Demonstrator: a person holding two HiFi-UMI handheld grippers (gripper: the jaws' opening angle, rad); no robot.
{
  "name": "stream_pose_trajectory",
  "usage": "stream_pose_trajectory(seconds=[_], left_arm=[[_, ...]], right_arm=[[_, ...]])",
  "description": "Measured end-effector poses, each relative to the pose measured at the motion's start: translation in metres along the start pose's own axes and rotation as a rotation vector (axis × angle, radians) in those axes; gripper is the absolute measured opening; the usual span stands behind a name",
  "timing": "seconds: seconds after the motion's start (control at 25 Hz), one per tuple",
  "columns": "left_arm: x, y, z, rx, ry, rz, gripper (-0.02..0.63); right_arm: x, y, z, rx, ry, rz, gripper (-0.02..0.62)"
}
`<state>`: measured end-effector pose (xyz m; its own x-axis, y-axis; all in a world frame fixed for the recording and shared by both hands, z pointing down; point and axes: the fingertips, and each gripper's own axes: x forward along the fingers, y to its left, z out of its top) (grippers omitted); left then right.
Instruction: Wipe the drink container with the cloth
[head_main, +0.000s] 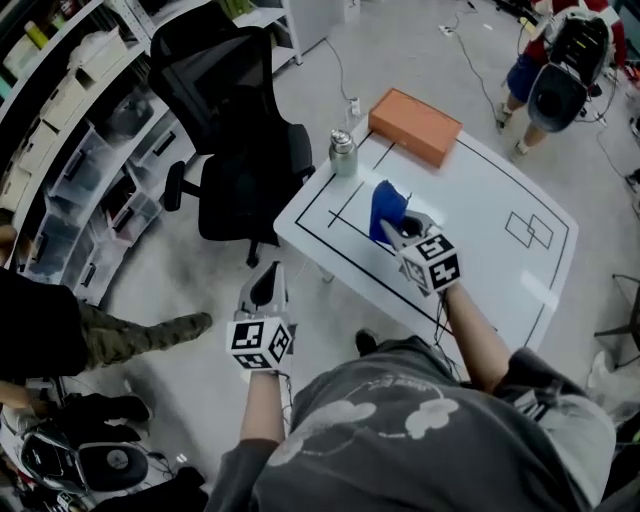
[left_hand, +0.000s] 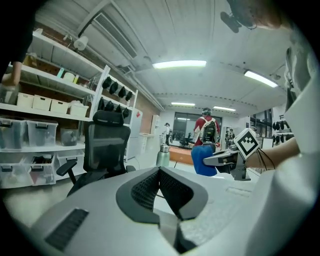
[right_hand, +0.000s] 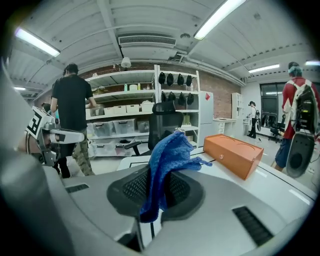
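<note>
The drink container, a pale green metal bottle (head_main: 343, 152) with a silver cap, stands upright near the far left corner of the white table (head_main: 500, 270). In the left gripper view the bottle (left_hand: 163, 155) appears ahead, beyond the table's edge. My right gripper (head_main: 393, 229) hovers over the table's middle, shut on a blue cloth (head_main: 385, 207) that hangs from its jaws (right_hand: 167, 160). My left gripper (head_main: 265, 274) is off the table's near left edge, over the floor, shut with nothing in it (left_hand: 159, 172). Neither gripper touches the bottle.
An orange box (head_main: 414, 125) lies at the table's far edge, right of the bottle. A black office chair (head_main: 235, 130) stands close to the table's left side. Shelves with storage bins (head_main: 70, 150) line the left wall. One person stands at far left (right_hand: 72, 115), another at top right (head_main: 555, 70).
</note>
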<state>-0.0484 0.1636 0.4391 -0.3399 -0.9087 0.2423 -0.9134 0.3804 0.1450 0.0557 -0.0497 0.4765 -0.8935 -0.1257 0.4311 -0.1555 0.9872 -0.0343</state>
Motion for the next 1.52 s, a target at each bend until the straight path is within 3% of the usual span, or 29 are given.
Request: stream_pose_trajectory(seconds=[0.36,0.56,0.8,1.0,1.16,1.52], left_arm=[[0.072,0.021,0.035,0.055,-0.005,-0.127,0.002],[0.143,0.018,0.032,0.063,0.048,-0.312,0.002],[0.205,0.005,0.036,0.143,0.125,-0.536,0.003],[0.241,-0.001,0.03,0.217,0.173,-0.655,0.009],[0.262,-0.008,0.018,0.269,0.234,-0.75,0.158],[0.306,-0.024,0.001,0.356,0.291,-0.875,0.338]], right_arm=[[0.033,-0.025,0.0,0.073,0.029,-0.073,0.044],[0.039,-0.053,0.005,0.119,0.043,-0.196,0.044],[0.052,-0.074,0.017,0.171,0.055,-0.316,0.044],[0.064,-0.082,0.028,0.183,0.067,-0.36,0.044],[0.073,-0.083,0.038,0.194,0.078,-0.363,0.044],[0.092,-0.088,0.039,0.221,0.139,-0.405,0.044]])
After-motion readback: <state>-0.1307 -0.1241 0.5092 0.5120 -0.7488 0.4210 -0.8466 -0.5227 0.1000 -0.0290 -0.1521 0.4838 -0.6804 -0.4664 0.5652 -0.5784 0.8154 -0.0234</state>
